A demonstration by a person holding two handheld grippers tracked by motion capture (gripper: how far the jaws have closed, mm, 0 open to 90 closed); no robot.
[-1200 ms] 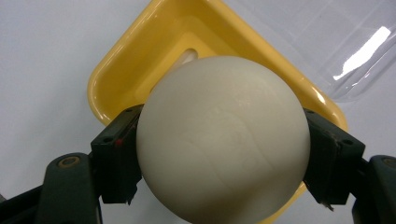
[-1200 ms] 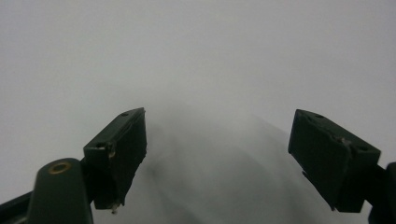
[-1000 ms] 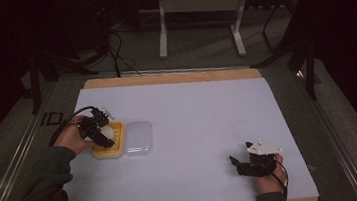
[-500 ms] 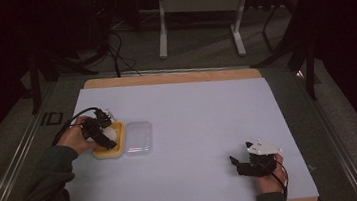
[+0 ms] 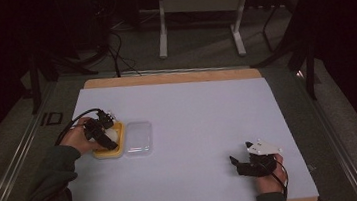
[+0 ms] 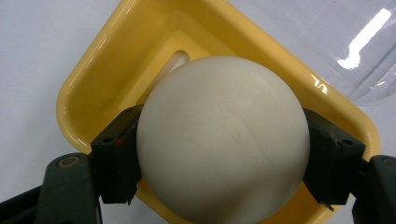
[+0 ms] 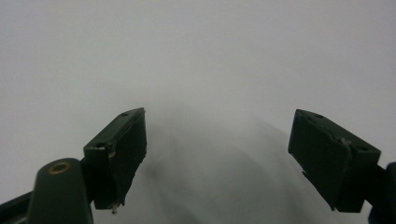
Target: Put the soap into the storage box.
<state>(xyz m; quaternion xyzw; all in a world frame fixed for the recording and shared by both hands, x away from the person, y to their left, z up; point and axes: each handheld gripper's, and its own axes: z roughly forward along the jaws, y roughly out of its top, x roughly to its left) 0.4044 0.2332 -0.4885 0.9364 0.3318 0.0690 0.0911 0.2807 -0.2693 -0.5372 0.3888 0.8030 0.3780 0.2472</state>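
The left hand-held gripper [image 5: 103,133] sits at the tabletop's [image 5: 198,118] left side, held by the left hand [image 5: 77,137], w/ a black cable looping back from it. Its jaws clamp a white ball [image 6: 223,137], one pad pressed on each side at about the ball's widest part. Directly under and beyond the ball is a yellow tray [image 6: 98,70], square w/ rounded corners; the ball hangs over the tray's inside, and whether it touches the tray floor can't be told from the left gripper view. In the high view the ball [image 5: 111,134] shows as a pale spot over the tray [image 5: 116,149]. Just past the tray, on the far side from the gripper, lies a clear lid [image 5: 138,138], touching or nearly touching the tray's edge; in the left gripper view the lid [image 6: 355,42] fills the upper right corner, catching a bright glare.

The right hand-held gripper [image 5: 237,164] is well apart, at the tabletop's near right, held by the right hand [image 5: 267,179], grey plate on top. Its jaws stand wide, nothing between them, pointing at bare white tabletop [image 7: 196,60] w/ a soft shadow under them.
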